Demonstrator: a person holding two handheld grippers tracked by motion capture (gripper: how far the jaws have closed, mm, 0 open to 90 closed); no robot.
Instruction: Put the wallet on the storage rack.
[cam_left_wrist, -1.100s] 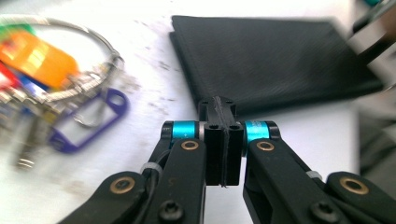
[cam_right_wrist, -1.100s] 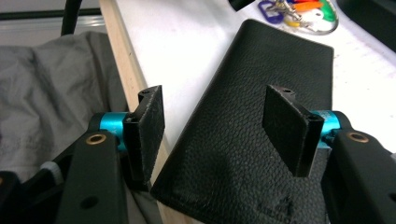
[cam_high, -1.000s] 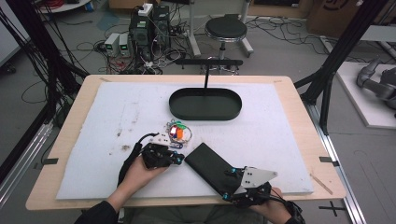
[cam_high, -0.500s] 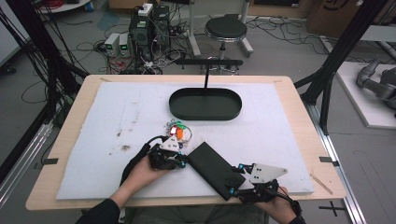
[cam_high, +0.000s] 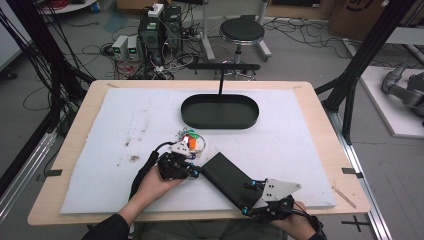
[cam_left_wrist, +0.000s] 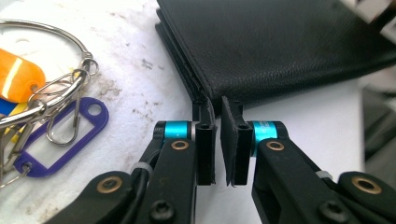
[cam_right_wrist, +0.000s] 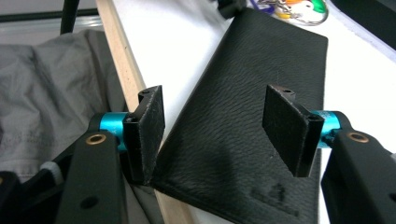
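Note:
A flat black leather pouch (cam_high: 227, 180) lies slantwise near the table's front edge. My left gripper (cam_high: 192, 171) sits at its far left corner. In the left gripper view its jaws (cam_left_wrist: 218, 105) have just been closing, and their tips now pinch the corner seam of the pouch (cam_left_wrist: 280, 46) with only a thin slit between the pads. My right gripper (cam_high: 248, 198) is at the pouch's near end. There it (cam_right_wrist: 215, 91) stands wide, one pad against the edge of the pouch (cam_right_wrist: 243, 116) and the other over the leather.
A keyring (cam_high: 191, 141) with coloured tags lies just beyond the left gripper, its purple tag (cam_left_wrist: 46, 140) close to the jaws. A black oval tray (cam_high: 220, 125) with an upright post stands at the back middle. The wooden table edge (cam_right_wrist: 121, 56) runs under the right gripper.
The left gripper's jaws have narrowed onto the pouch's corner. Both hands and the pouch have hardly shifted.

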